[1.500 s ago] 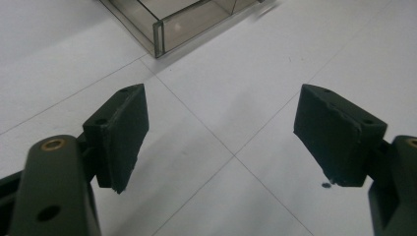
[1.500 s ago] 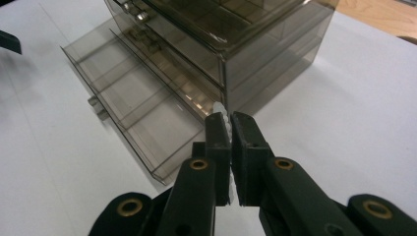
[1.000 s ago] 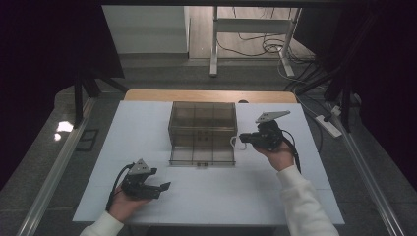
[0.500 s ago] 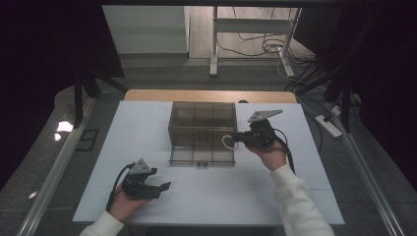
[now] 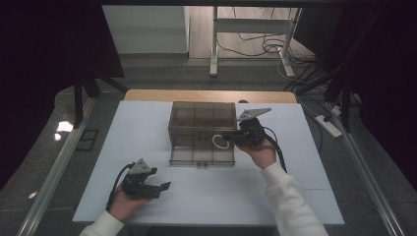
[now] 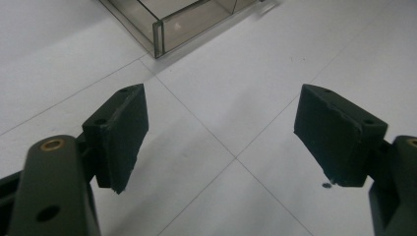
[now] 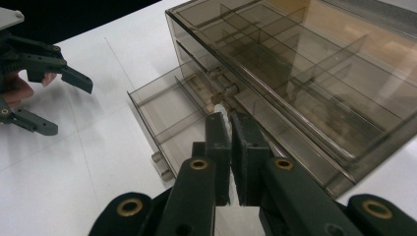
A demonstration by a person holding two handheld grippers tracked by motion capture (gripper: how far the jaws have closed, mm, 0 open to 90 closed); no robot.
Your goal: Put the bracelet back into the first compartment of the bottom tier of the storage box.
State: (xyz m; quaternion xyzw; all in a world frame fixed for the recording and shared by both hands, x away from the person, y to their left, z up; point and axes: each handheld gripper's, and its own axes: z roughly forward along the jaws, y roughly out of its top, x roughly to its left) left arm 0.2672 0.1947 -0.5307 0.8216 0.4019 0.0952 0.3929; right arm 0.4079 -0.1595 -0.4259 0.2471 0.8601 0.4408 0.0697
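A smoky clear drawer box (image 5: 201, 123) stands mid-table, its bottom drawer (image 7: 167, 115) pulled out toward me. My right gripper (image 5: 228, 138) hovers at the box's front right, above the drawer, shut on a thin white loop (image 5: 219, 143) that hangs to its left. In the right gripper view the white piece (image 7: 224, 109) is pinched between the closed jaws (image 7: 230, 118). My left gripper (image 5: 161, 178) rests low near the table's front left, open with nothing between its fingers (image 6: 123, 132); the drawer's corner (image 6: 160, 29) lies beyond it.
The white table (image 5: 295, 196) has a wooden strip along its far edge (image 5: 206, 96). Metal rails run down both sides of it. Cables and a power strip (image 5: 328, 125) lie on the floor to the right.
My right gripper has moved left with the white loop, from beside the box to over its open drawer. The left gripper has stayed put.
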